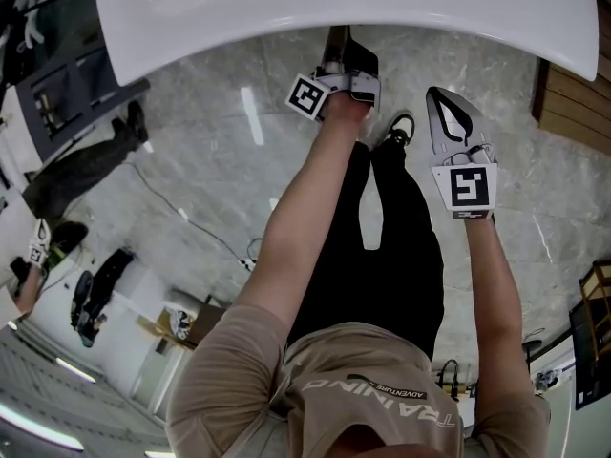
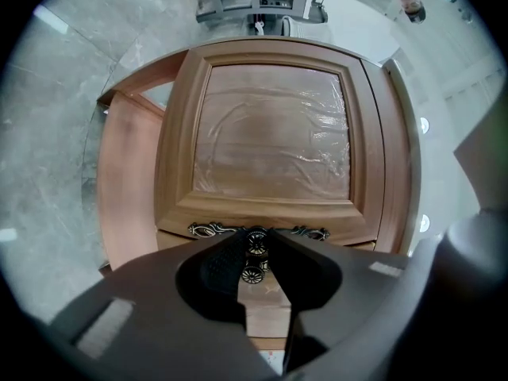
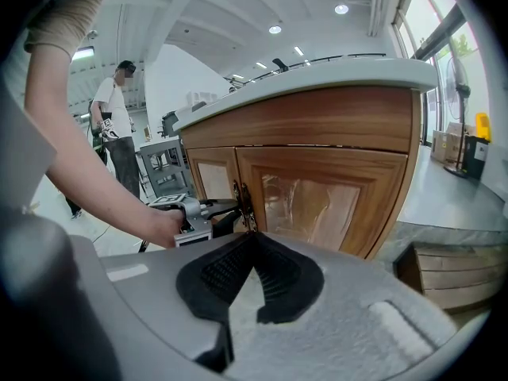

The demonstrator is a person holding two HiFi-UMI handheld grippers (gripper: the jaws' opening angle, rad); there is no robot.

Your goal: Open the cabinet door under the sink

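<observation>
The wooden cabinet under the white sink counter (image 1: pixel 286 8) has two panelled doors. Clear film covers the right door (image 3: pixel 317 205) and the door (image 2: pixel 270 133) facing my left gripper. Two dark ornate knobs (image 2: pixel 255 243) sit where the doors meet. My left gripper (image 2: pixel 255 244) reaches level under the counter, and its jaws close around those knobs, touching them on both sides. From the right gripper view, my left gripper (image 3: pixel 208 213) sits at the door seam. My right gripper (image 3: pixel 254 238) hangs back from the cabinet, shut and empty, and it also shows in the head view (image 1: pixel 447 113).
A person (image 3: pixel 115 125) stands by a metal cart (image 3: pixel 159 173) beyond the cabinet's left end. A low wooden crate (image 3: pixel 444 268) lies on the grey marble floor (image 1: pixel 210 160) to the cabinet's right. The counter overhangs the doors.
</observation>
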